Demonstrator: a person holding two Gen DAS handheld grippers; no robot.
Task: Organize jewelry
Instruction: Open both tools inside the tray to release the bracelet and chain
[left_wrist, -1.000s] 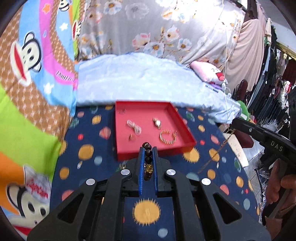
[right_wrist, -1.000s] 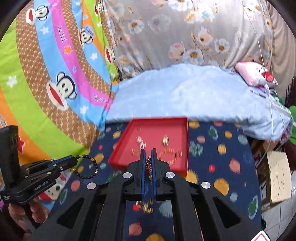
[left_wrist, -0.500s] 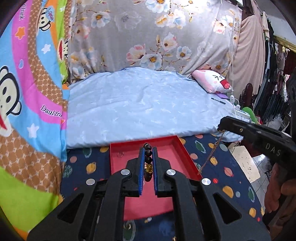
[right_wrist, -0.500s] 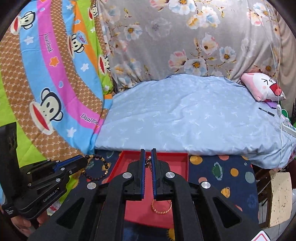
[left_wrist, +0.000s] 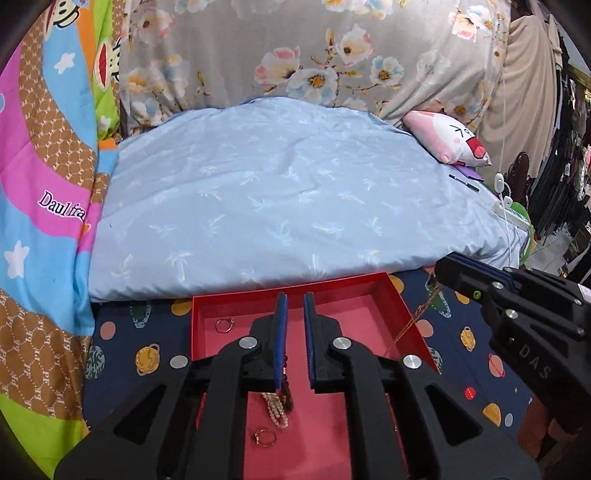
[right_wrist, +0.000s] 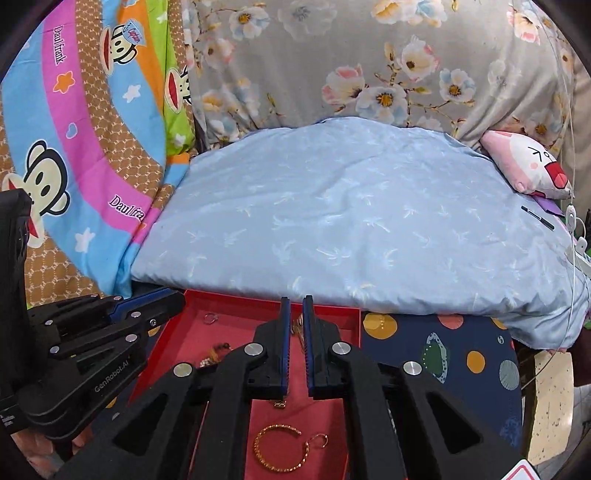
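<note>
Left wrist view: the dark wooden bead bracelet (left_wrist: 286, 387) lies inside the shallow red cardboard tray (left_wrist: 236, 296). It shows in the gap low between my left claw (left_wrist: 294, 332) fingers and touches a small cluster of pale pearl beads (left_wrist: 276, 410). The left claw stands narrowly parted and grips nothing that I can see. A thin gold ring (left_wrist: 264, 438) sits just beside the pearls, and a second slim ring (left_wrist: 224, 325) lies near the tray's far left corner.

The thin gold chain (left_wrist: 413, 321) hangs from the tip of my right claw (left_wrist: 443, 271) and slants down over the tray's right wall onto the floor inside. From the right wrist view the chain's top end sits between the claw's two blue pads, which are closed narrow on it.

That view also shows a twisted gold open bangle (right_wrist: 280, 452) in the tray's near part, with a small gold hoop (right_wrist: 319, 441) touching its right end.

The tray rests on a bench covered in navy cloth printed with planets (left_wrist: 461, 332). A pale blue quilt (left_wrist: 288, 206) rises just behind the tray's far wall. A pink and white plush cushion (left_wrist: 454, 140) lies at the quilt's far right.
</note>
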